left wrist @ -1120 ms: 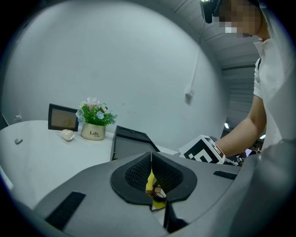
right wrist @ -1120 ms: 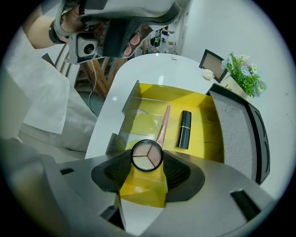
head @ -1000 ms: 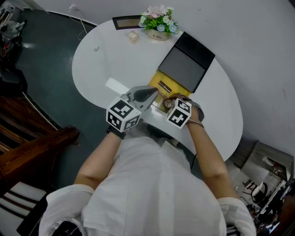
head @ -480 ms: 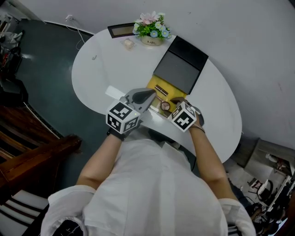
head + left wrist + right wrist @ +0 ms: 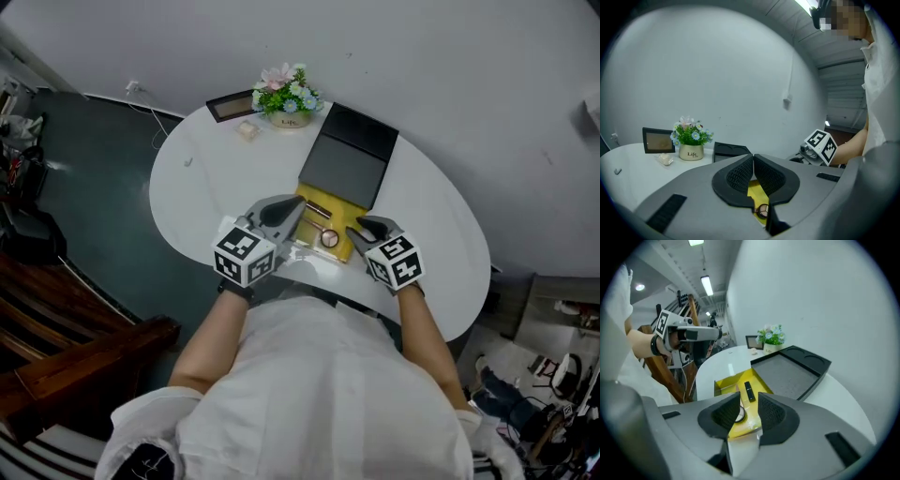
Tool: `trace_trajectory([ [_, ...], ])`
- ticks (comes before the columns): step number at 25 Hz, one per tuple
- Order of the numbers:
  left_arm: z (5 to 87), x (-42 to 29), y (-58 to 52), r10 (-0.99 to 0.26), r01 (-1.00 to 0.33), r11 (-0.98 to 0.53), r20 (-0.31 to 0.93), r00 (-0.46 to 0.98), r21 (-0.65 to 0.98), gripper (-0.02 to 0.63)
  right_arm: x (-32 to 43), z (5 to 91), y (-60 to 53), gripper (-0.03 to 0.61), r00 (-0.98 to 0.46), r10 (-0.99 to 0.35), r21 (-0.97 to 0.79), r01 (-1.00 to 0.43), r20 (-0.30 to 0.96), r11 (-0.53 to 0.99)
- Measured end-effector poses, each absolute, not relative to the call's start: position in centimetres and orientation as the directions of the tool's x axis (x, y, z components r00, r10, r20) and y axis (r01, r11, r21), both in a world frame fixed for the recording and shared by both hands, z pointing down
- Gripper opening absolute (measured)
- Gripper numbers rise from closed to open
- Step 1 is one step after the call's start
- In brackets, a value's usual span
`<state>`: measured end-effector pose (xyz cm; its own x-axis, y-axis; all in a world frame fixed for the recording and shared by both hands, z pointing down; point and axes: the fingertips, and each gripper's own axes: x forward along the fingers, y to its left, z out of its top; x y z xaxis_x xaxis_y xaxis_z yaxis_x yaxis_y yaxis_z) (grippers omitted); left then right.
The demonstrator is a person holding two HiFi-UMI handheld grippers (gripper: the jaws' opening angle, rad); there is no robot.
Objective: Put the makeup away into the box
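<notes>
Head view showed a white oval table (image 5: 187, 178). At its far left edge stood a picture frame (image 5: 230, 105), with a small pale object (image 5: 247, 129) just beside it and a flower pot (image 5: 286, 98) to the right.

The left gripper (image 5: 300, 201) hovered over the near part of the table, with its tips at the left edge of the yellow box (image 5: 339, 204). In the left gripper view, its jaws met at the tips with nothing between the pads.

The yellow box lay open near the table centre. A black lid (image 5: 342, 171) with a grey lining lay flat against its far side. Inside the box lay a black stick (image 5: 317, 212) and, nearer the person, a round compact (image 5: 329, 238).

The right gripper (image 5: 352, 228) hovered at the right near corner of the box, just beside the compact and not touching it. In the right gripper view, its jaws stood partly apart with a clear gap between them. They had just been closing, and nothing was between the pads. The stick and compact showed beyond the gap, resting in the box.
</notes>
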<state>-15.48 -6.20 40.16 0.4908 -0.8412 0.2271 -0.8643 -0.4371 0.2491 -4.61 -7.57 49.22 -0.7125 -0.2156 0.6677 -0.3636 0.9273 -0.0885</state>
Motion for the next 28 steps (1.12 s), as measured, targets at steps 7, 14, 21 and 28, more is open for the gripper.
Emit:
trace_trajectory([
  [7,38.6,-15.0,-7.0,-0.843,-0.86,-0.456,0.197,0.5,0.23,0.02,-0.2,43.6,-9.8,0.018,-0.762,-0.466,-0.045,-0.54,0.449,0.84],
  [14,37.6,-14.8,-7.8,-0.842,-0.858,-0.472,0.185,0.507,0.204,0.02,5.8,39.4,-10.5,0.012,-0.7,-0.657,-0.074,-0.698,0.279,0.712],
  [21,37.0,-16.3,-8.8,-0.855,-0.87,-0.451,0.186,0.485,0.197,0.02,10.7,37.7,-9.9,0.009,-0.619,-0.753,-0.087,-0.782,0.224,0.617],
  [28,37.4,-15.4,-8.6,-0.841,-0.859,-0.47,0.192,0.506,0.205,0.02,11.9,37.9,-9.2,0.009,-0.592,-0.772,-0.088,-0.803,0.232,0.59],
])
